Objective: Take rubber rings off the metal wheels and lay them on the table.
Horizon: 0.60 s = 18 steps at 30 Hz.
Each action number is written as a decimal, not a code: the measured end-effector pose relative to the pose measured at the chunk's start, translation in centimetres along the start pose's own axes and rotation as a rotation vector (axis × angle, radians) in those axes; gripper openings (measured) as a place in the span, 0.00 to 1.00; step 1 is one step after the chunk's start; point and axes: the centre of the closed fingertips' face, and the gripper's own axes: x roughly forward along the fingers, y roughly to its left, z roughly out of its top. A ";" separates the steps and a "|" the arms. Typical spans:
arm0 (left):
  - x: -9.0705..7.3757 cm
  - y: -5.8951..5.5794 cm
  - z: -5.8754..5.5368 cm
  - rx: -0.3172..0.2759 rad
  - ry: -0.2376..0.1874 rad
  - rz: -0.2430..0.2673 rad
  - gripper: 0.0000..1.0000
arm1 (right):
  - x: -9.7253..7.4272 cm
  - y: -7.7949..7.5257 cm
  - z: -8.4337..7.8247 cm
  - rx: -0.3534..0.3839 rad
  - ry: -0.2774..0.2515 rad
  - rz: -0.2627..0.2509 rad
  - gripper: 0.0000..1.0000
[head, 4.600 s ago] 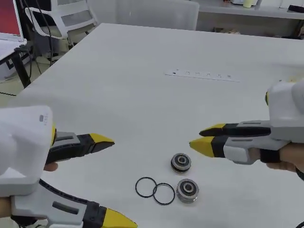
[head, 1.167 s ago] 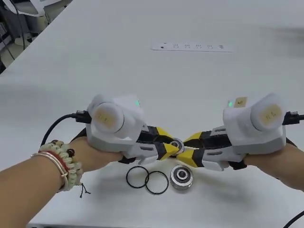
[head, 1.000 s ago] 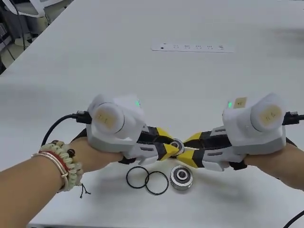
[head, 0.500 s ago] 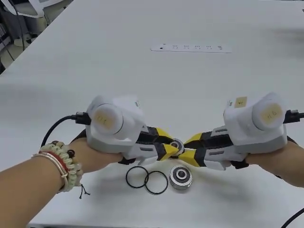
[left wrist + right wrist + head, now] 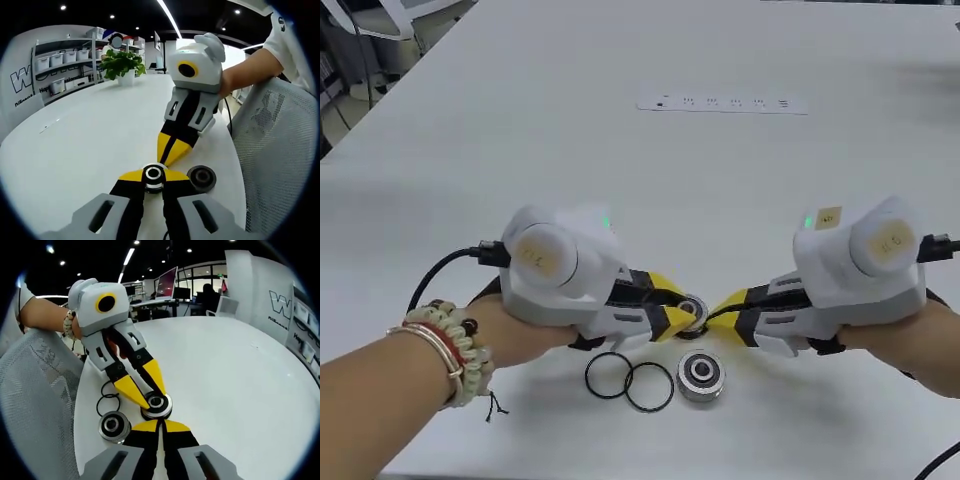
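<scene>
With the left hand-held gripper [image 5: 153, 177] clamped on the wheel [image 5: 153, 173] and the right hand-held gripper [image 5: 159, 424] seemingly pinched shut on its ring [image 5: 713, 313], pull steadily apart.

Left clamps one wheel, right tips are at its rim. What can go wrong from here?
1. The left gripper holds the wheel by narrow tips alone; a pull from the right gripper could twist it free.
2. A dropped wheel would land by the second wheel and the loose rings, close to the table edge, and might roll off.
3. The right tips are shut, but whether they pinch rubber cannot be told; they may slip.
</scene>
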 end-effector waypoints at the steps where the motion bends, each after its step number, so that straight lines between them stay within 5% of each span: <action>1: 0.0 0.0 0.0 0.000 0.000 0.000 0.08 | 0.0 -0.1 -0.1 0.021 0.004 -0.004 0.00; 6: 0.0 0.0 0.0 0.001 0.001 0.002 0.08 | 0.1 -0.4 -0.1 0.144 -0.004 -0.019 0.00; 8: 0.0 0.0 0.0 0.003 0.001 0.002 0.08 | 0.2 -0.4 -0.3 0.262 0.001 -0.027 0.00; 18: 0.0 0.1 0.0 0.010 -0.003 0.005 0.08 | -0.1 -1.2 -0.1 0.405 -0.013 -0.049 0.00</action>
